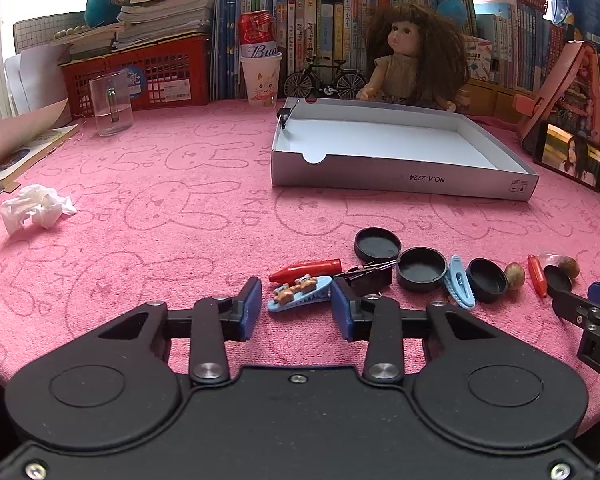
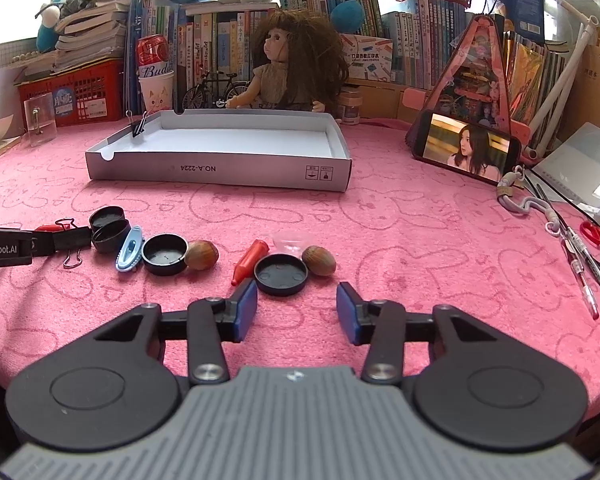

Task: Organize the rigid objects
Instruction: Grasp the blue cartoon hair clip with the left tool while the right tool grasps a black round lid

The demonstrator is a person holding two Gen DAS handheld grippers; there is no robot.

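My left gripper (image 1: 295, 309) is open, its fingers either side of a blue hair clip with small bears (image 1: 298, 294) on the pink cloth. Behind the clip lie a red pen cap (image 1: 305, 270), a black binder clip (image 1: 370, 276), black round lids (image 1: 377, 244), a plain blue hair clip (image 1: 460, 286) and a nut (image 1: 514, 276). My right gripper (image 2: 297, 306) is open just short of a black lid (image 2: 281, 274), between a small red cap (image 2: 249, 261) and a nut (image 2: 319, 261). The grey box lid tray (image 2: 220, 168) stands behind with a binder clip (image 2: 139, 126) on its wall.
A crumpled tissue (image 1: 36, 208) lies at the left. A glass (image 1: 111, 104), a doll (image 1: 412, 56), a phone on a stand (image 2: 466, 150) and pens with scissors (image 2: 584, 256) ring the work area. Books and red baskets line the back.
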